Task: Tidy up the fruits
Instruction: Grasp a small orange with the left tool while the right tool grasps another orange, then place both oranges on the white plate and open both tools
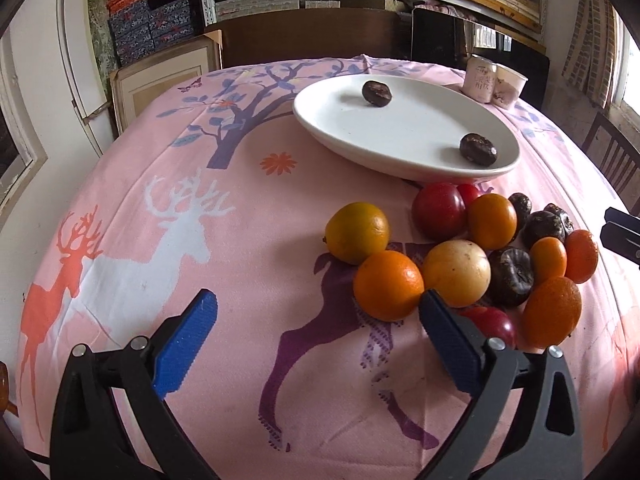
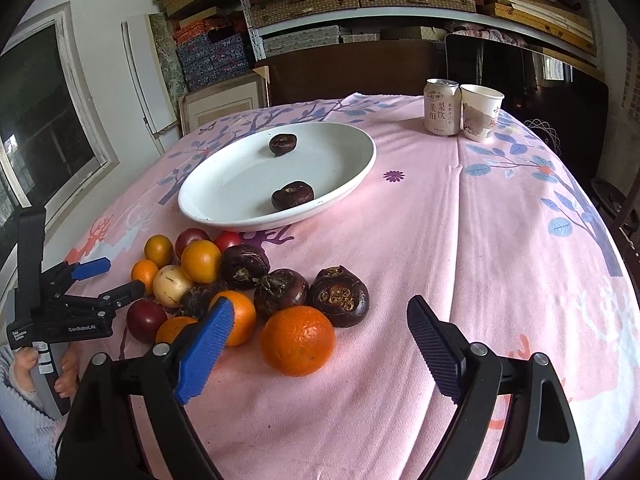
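A white oval plate (image 1: 320, 120) (image 2: 224, 220) holds two dark water chestnuts (image 1: 376, 93) (image 2: 292, 195). In front of it a pile of oranges, red fruits, a pale round fruit (image 1: 456, 278) and more water chestnuts lies on the pink cloth. My left gripper (image 1: 318, 296) is open at the pile's left edge, and an orange (image 1: 388, 284) lies just inside its right finger, untouched. My right gripper (image 2: 320, 304) is open over the pile's right end, with a big orange (image 2: 298, 340) and a water chestnut (image 2: 338, 296) between its fingers, neither pressed. The right wrist view also shows the left gripper (image 2: 120, 277), held by a hand.
A drink can (image 2: 442, 108) and a paper cup (image 2: 482, 112) stand at the table's far right. The pink deer-print cloth (image 1: 180, 240) covers the table. A wooden chair (image 1: 612, 156) stands at the right, and shelves of boxes fill the back wall.
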A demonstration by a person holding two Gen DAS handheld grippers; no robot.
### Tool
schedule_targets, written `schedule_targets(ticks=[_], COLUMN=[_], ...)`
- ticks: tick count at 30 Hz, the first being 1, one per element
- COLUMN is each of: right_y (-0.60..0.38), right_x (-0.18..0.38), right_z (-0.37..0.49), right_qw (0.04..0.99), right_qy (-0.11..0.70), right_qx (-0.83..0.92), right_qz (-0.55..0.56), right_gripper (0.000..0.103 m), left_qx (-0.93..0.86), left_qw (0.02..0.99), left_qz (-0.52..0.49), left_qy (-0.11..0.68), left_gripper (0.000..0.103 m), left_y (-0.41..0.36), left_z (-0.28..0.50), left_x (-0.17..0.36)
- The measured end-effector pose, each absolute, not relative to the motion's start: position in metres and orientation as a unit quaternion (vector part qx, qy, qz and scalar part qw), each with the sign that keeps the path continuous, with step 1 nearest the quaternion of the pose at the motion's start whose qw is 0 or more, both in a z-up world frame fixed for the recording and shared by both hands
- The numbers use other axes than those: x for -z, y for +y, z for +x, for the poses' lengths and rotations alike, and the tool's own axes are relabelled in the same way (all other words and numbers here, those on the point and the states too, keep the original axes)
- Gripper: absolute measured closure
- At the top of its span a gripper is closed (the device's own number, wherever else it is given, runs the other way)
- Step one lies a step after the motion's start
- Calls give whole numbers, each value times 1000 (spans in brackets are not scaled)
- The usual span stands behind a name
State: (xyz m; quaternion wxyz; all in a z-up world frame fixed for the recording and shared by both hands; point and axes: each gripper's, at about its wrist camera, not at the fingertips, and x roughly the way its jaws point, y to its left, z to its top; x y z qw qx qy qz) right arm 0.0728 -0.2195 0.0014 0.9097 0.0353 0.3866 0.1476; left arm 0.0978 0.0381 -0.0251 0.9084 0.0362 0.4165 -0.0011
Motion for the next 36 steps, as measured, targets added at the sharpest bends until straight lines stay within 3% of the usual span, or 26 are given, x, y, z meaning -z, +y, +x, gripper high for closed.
schedule_targets(ticks=[10,12,13,16,20,26,30,36], right_y=[-214,-210,-208,-201,-193,-194,-205,-196], right_x=[7,9,10,16,25,27,4,-30], right_z=[74,73,73,73,74,76,71,129], right_qw=[897,893,891,884,878,880,903,906], right_qy=[409,415,418,430,443,439,391,383], right_qx=[-164,-173,-176,-184,-181,-180,-178,-173], right_qz=[33,28,25,12,-9,-7,15,48], right_gripper=[17,23,27,38,54,58,59,59], left_qx=[20,36,45,70,71,78,66,53], left_qw=[915,911,906,898,899,900,917,921], left_qz=[80,62,54,38,58,59,41,27], left_qy=[395,407,418,434,428,424,390,386], left_gripper=[7,28,45,57,66,66,66,66], left_y=[19,23,24,23,16,15,21,2], left_z=[98,103,105,107,104,100,97,157], left_x=[23,25,28,34,34,30,9,-29])
